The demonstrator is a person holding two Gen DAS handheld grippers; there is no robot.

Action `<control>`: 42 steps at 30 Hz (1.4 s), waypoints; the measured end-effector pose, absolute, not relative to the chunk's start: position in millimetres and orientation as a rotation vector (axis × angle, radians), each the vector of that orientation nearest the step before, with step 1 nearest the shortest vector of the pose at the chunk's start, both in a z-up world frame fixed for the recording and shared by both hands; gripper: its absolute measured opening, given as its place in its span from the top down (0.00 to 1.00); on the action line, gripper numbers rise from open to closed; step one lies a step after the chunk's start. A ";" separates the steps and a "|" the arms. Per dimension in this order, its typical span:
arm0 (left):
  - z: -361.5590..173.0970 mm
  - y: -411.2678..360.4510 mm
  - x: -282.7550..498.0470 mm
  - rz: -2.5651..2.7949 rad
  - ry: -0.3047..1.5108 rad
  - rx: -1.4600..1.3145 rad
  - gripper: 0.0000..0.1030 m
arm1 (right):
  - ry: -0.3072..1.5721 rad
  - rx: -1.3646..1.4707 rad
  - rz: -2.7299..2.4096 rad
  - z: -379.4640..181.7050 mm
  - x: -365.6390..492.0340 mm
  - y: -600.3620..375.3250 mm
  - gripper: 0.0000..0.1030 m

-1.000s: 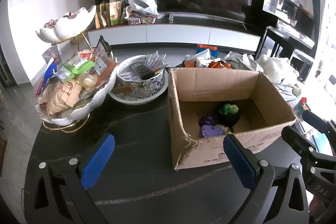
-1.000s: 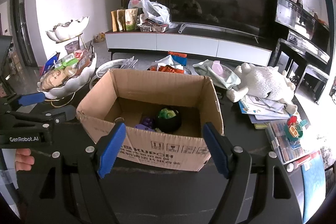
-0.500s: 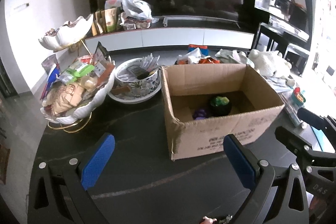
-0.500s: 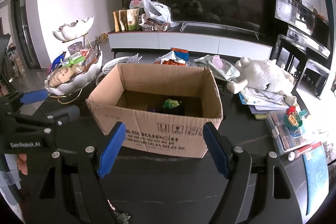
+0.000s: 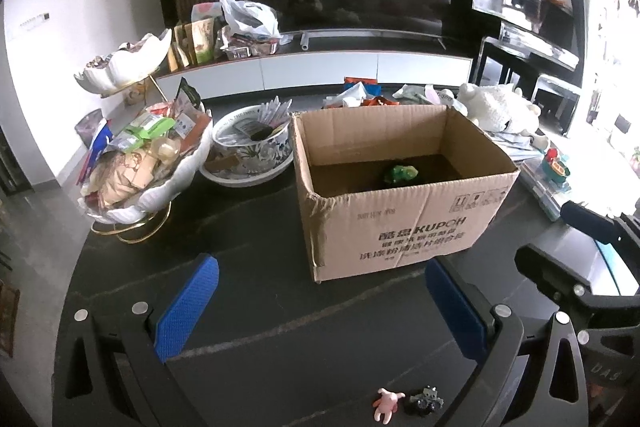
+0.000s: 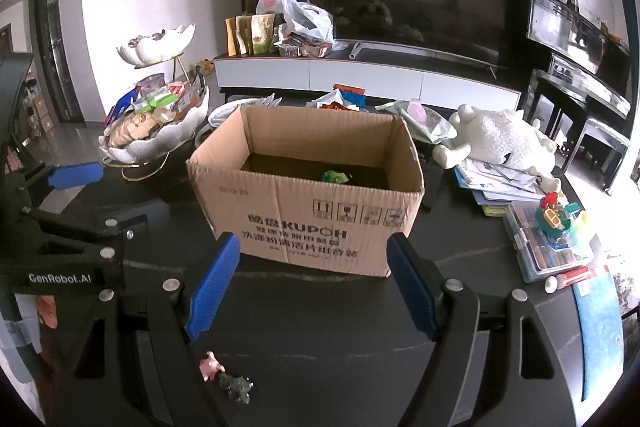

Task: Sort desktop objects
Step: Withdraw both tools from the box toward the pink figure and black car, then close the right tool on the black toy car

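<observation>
Sitting open-topped mid-tabletop (image 5: 248, 227), the box (image 5: 400, 223) is the landmark for everything here. Inside it, toward the back, a green toy (image 5: 402, 173) shows above the near wall; the rest of the interior is in shadow.

Left hand-held gripper (image 5: 316, 311) — jaws spread wide, nothing between the blue pads, hovering over bare tabletop in front of the box. Right hand-held gripper (image 6: 310, 287) — same state, jaws wide and empty, also on the near side of the box, pads roughly framing its printed front face without touching it.

Nearer than the box, close under the grippers, two small items lie side by side on the tabletop: a pink figure (image 5: 386, 403) and a dark toy (image 5: 424, 399), just beside each other; can't tell if they touch.

Left of the box: a patterned bowl (image 5: 252, 155) with packets, and beyond it a white shell-shaped stand (image 5: 152, 187) heaped with snacks. Right of the box: a white plush (image 6: 500, 143) lying on papers, and a clear case (image 6: 544, 247) with a colourful toy on top. Behind the box: loose wrappers and a wipes pack.
</observation>
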State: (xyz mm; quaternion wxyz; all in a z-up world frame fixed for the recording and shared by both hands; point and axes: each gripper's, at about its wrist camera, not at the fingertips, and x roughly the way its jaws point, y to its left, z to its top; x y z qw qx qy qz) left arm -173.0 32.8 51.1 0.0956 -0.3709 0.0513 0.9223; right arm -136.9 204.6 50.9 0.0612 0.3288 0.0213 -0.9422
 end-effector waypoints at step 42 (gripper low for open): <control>-22.0 28.8 -106.2 2.650 0.136 -1.293 0.01 | 0.089 1.241 -2.644 -45.1 -56.3 171.2 0.30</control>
